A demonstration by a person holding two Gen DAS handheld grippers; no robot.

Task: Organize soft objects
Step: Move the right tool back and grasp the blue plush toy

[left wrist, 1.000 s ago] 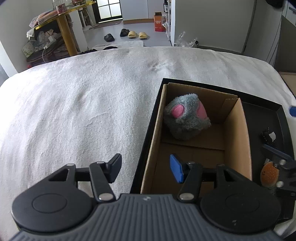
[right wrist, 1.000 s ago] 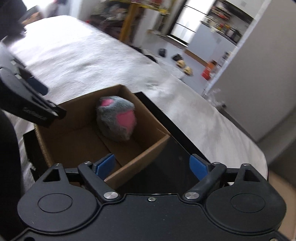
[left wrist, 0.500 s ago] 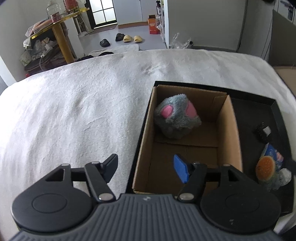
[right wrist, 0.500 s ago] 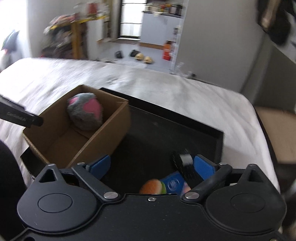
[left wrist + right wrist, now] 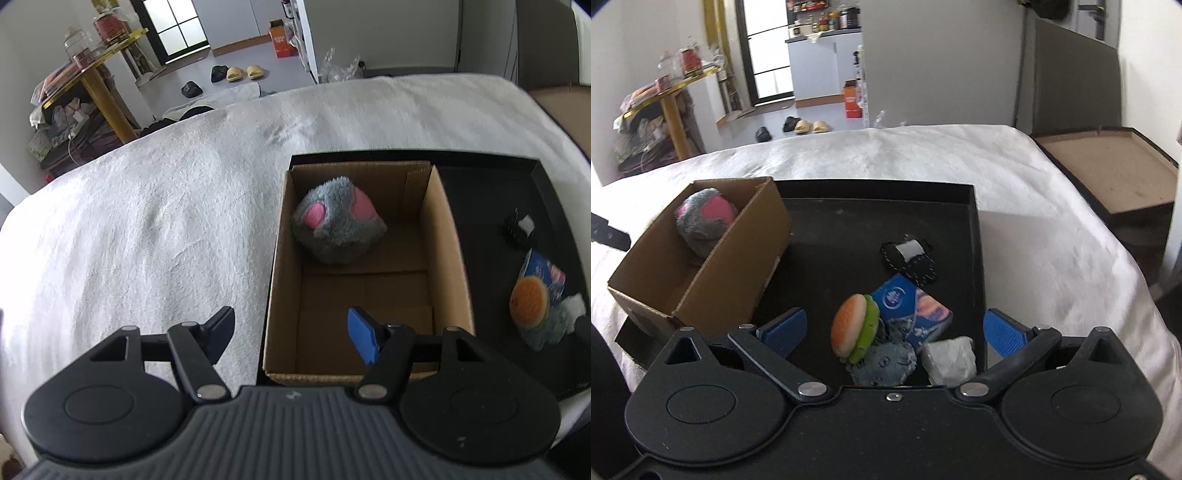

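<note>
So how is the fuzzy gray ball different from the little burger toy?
The gray ball sits inside the cardboard box, alone; the burger toy lies out on the black tray, leaning on a denim piece beside other things. The ball is furry, gray with pink patches; the burger looks smooth, orange with a green layer. The ball looks bigger. Both look soft, and no gripper holds either.

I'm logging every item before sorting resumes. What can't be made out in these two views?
- Denim piece: right wrist view, its top under the burger toy, its lower edge behind the right gripper's body.
- Blue packet: print too small to read.
- Cardboard box: near floor hidden by the left gripper in the left wrist view.
- Black tray: right side cut off by the frame edge there.
</note>
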